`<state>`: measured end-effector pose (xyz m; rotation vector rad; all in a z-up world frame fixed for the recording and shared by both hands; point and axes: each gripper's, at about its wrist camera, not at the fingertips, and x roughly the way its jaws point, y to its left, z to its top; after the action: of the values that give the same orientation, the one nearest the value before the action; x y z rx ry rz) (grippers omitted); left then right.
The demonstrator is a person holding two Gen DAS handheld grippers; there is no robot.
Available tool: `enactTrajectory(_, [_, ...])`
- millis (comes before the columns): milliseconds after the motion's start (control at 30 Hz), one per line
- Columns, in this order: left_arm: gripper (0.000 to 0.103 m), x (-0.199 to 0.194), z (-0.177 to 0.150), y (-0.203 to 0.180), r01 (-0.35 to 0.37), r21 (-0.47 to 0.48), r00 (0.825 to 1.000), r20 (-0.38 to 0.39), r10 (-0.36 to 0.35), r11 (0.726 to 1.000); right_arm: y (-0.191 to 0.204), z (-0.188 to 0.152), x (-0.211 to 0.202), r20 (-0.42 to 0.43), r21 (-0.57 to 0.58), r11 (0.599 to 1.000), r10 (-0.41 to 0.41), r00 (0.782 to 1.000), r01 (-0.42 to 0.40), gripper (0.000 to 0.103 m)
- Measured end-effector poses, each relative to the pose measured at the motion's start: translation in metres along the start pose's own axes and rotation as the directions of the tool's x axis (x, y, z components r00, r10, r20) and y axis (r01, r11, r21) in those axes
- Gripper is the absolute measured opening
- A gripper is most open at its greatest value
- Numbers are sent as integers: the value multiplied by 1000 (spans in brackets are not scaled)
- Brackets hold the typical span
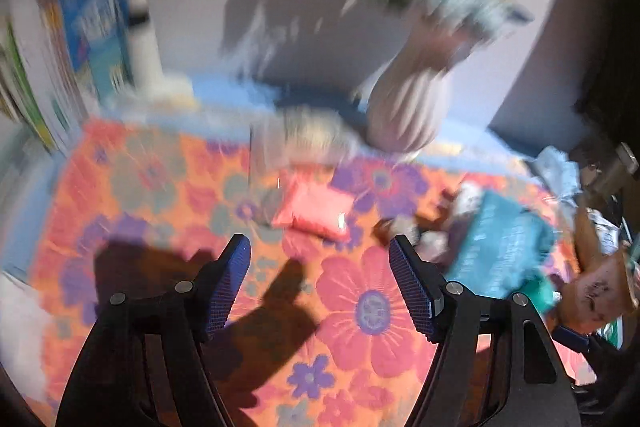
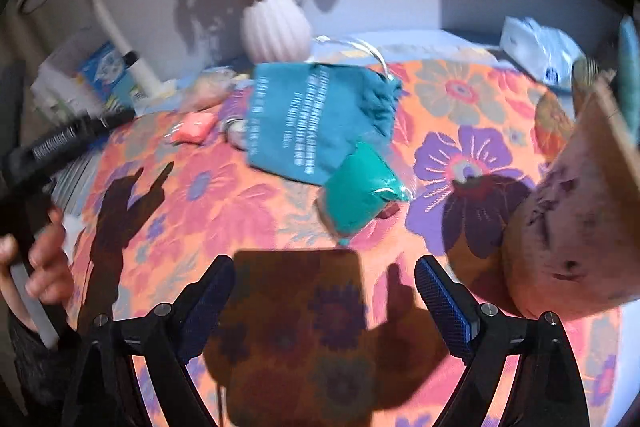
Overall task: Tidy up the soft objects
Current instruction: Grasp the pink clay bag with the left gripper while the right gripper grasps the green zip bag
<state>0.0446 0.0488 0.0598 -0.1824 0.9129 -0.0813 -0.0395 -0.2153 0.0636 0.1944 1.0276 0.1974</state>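
On the flowered cloth (image 2: 224,195), going left to right in the right wrist view: the person's left hand (image 2: 40,259) grips the handle of the left gripper (image 1: 320,251), whose jaws stand wide apart with nothing between them. Past its shadow lies a small pink pouch (image 2: 196,129), near the cloth's far edge. Next comes the teal bag (image 2: 312,119) with white lettering, lying flat below the ribbed vase (image 2: 276,27). A green pouch (image 2: 360,187) touches the bag's near corner. The right gripper (image 2: 324,275) hangs spread and empty above the cloth, just short of that pouch. At far right stands a tan basket (image 2: 568,227).
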Motion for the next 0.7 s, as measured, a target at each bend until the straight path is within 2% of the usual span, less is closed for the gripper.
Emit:
enactTrajectory(167, [70, 51, 5, 5, -41, -38, 998, -54, 39, 998, -14, 8, 23, 9, 105, 994, -10, 1000, 9, 91])
enactTrajectory(267, [70, 63, 10, 8, -45, -45, 997, -59, 42, 998, -12, 13, 24, 42, 115, 993, -21, 999, 16, 91])
enactTrajectory(433, [70, 71, 11, 1, -42, -6, 998, -46, 42, 999, -10, 18, 28, 82, 129, 991, -33, 996, 22, 89])
enactTrajectory(467, [70, 72, 12, -1, -53, 2, 998, -42, 53, 999, -10, 17, 28, 88, 133, 991, -39, 995, 28, 86])
enactTrajectory(533, [70, 72, 11, -6, -58, 24, 997, -39, 59, 998, -12, 18, 29, 94, 147, 989, -44, 995, 30, 71])
enactTrajectory(600, [70, 75, 13, -6, -56, 32, 998, -38, 57, 998, -15, 16, 28, 103, 168, 985, -59, 993, 41, 64])
enactTrajectory(633, [69, 76, 13, -7, -65, 38, 997, -38, 67, 997, -17, 16, 27, 107, 169, 985, -62, 992, 43, 55])
enactTrajectory(667, [67, 77, 14, -7, -71, 43, 997, -37, 73, 997, -18, 15, 27, 108, 170, 985, -54, 993, 35, 50])
enactTrajectory(700, [61, 77, 14, -9, -77, 53, 996, -32, 79, 996, -19, 15, 27, 107, 170, 985, -45, 993, 26, 39])
